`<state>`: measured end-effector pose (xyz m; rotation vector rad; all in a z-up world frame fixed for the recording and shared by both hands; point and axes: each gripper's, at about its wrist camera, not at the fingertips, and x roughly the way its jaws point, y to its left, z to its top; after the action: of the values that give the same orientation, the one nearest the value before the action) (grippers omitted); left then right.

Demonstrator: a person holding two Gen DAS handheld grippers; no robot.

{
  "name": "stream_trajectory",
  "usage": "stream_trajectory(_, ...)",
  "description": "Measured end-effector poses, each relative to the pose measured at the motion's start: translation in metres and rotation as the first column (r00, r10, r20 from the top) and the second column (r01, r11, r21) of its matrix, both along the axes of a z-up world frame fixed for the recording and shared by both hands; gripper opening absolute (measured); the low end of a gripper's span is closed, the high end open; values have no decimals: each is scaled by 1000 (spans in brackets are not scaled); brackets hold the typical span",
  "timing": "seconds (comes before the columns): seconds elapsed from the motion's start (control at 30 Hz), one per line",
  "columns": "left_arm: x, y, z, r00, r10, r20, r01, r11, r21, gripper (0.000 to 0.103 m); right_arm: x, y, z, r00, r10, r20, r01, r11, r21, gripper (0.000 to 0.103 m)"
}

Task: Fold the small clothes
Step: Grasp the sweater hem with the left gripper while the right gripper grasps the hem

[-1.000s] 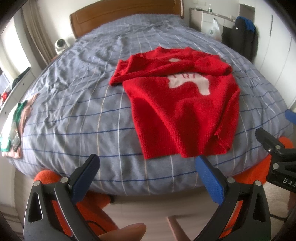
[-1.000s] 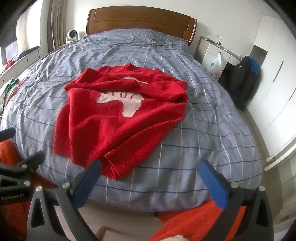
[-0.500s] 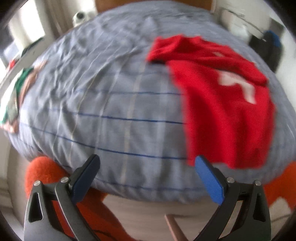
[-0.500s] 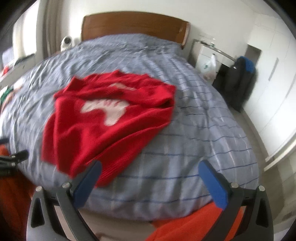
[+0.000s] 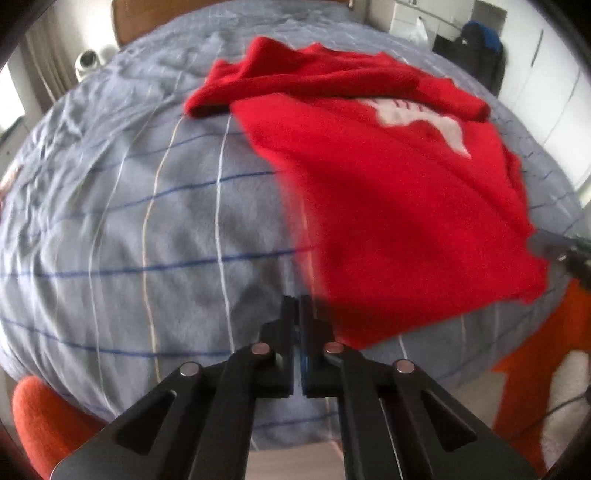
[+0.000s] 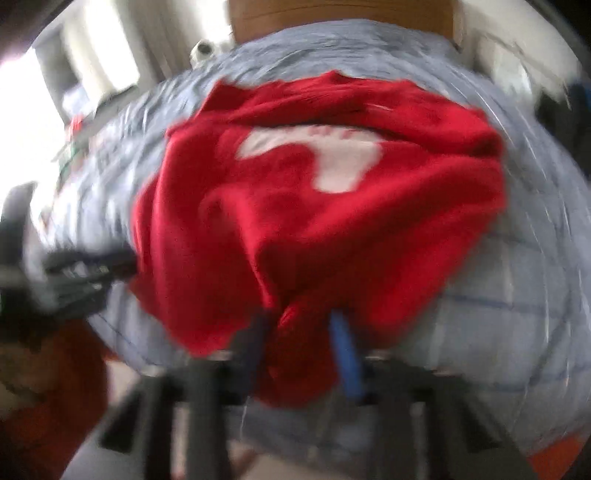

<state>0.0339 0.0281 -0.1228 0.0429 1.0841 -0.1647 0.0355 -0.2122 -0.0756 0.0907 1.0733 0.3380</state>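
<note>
Sweater: a red sweater (image 5: pixel 388 206) with a white figure on its chest lies on the bed, its sleeves bunched across the far end and its hem toward the near edge of the mattress.
Bed cover: a grey-blue checked cover (image 5: pixel 147 221) with thin blue and pale lines, creased at the far left.
Left gripper: the left gripper (image 5: pixel 297 306) has its fingers pressed together, having just been closing; the tips sit at the near left corner of the hem, but whether any cloth is caught between them cannot be told from the blurred edge.
Right gripper: the right gripper (image 6: pixel 303 332) has just been closing, and a fold of red knit fills the narrow gap between its blue pads (image 6: pixel 345 354), so it grips the hem at the near right corner (this view is heavily smeared).
Headboard: a brown wooden headboard (image 5: pixel 136 18) stands at the far end of the bed.
Floor side: orange fabric (image 5: pixel 37 417) shows below the mattress edge, at the lower left.
Far right: a dark bag (image 5: pixel 476 51) with a blue top rests by white cupboards.
</note>
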Motion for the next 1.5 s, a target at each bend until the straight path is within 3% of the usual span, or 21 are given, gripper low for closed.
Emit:
stream_trajectory(0.03, -4, 4, 1, 1000, 4, -5, -4, 1000, -14, 1, -4, -13, 6, 1000, -29, 2, 29, 1000, -7, 11)
stream_trajectory(0.07, -6, 8, 0, 1000, 9, -10, -10, 1000, -29, 1, -10, -26, 10, 998, -64, 3, 64, 997, -38, 0)
stream_trajectory(0.17, -10, 11, 2, 1000, -8, -30, 7, 999, -54, 3, -25, -57, 10, 994, -104, -43, 103, 994, -35, 0)
stream_trajectory(0.27, -6, 14, 9, 1000, -16, -23, 14, 996, -87, 31, -37, -68, 14, 992, -117, -51, 117, 993, -9, 7)
stream_trajectory(0.3, -4, 13, 10, 1000, -18, -24, 16, 995, -94, 43, -37, -67, 15, 992, -115, -48, 115, 993, 18, 11)
stream_trajectory(0.33, -1, 12, 11, 999, -26, -23, 23, 995, -95, 45, -31, -65, 17, 992, -116, -53, 120, 991, 64, 28)
stream_trajectory(0.37, 0, 8, 11, 999, -33, -20, 31, 996, -88, 45, -28, -60, 20, 991, -123, -56, 129, 985, 112, 52)
stream_trajectory(0.4, 1, 7, 11, 999, -39, -17, 37, 996, -82, 45, -25, -54, 24, 990, -127, -54, 134, 978, 159, 63)
stream_trajectory(0.43, 2, 4, 11, 999, -44, -16, 43, 996, -82, 45, -21, -47, 26, 992, -122, -43, 128, 973, 195, 71)
stream_trajectory(0.47, 4, 0, 10, 999, -48, -18, 46, 995, -86, 45, -14, -38, 26, 994, -107, -39, 113, 970, 216, 71)
stream_trajectory(0.57, 13, -9, 2, 998, -49, -26, 47, 997, -64, 39, 7, 2, 15, 997, -44, -70, 54, 988, 148, 64)
stream_trajectory(0.6, 15, -13, 0, 998, -57, -24, 55, 997, -55, 16, 12, 14, 5, 996, -16, -89, 24, 996, 84, 57)
stream_trajectory(0.63, 14, -16, 0, 997, -77, -28, 76, 996, -56, 0, 15, 22, -8, 992, 5, -126, 0, 999, 37, 26)
stream_trajectory(0.67, 13, -16, 2, 996, -80, -38, 77, 995, -60, 0, 15, 19, -14, 989, 0, -150, 7, 999, 45, 8)
stream_trajectory(0.83, -8, 12, 20, 996, -84, -42, 78, 989, -123, 0, -12, -36, 13, 985, -72, -157, 103, 975, 196, 8)
stream_trajectory(1.07, -22, 40, 21, 996, -59, -66, 55, 996, -68, 0, -34, -93, 2, 959, -192, -210, 215, 972, 93, 5)
stream_trajectory(1.17, -21, 41, 25, 996, -58, -60, 49, 989, -137, 19, -32, -99, -7, 952, -207, -226, 232, 969, 89, 5)
stream_trajectory(1.23, -22, 35, 29, 996, -81, -34, 75, 986, -148, 54, -31, -103, -10, 950, -230, -210, 248, 967, 65, 5)
stream_trajectory(1.27, -21, 27, 31, 995, -102, -11, 99, 985, -140, 59, -29, -112, -11, 949, -248, -193, 261, 964, 45, 5)
stream_trajectory(1.4, -3, -12, 20, 980, -198, -10, 197, 977, -76, 62, -21, -134, -9, 921, -361, -148, 363, 932, -13, 4)
stream_trajectory(1.5, 10, -28, 11, 978, -210, 12, 210, 977, -37, 61, -13, -136, -5, 916, -388, -105, 383, 921, -65, 4)
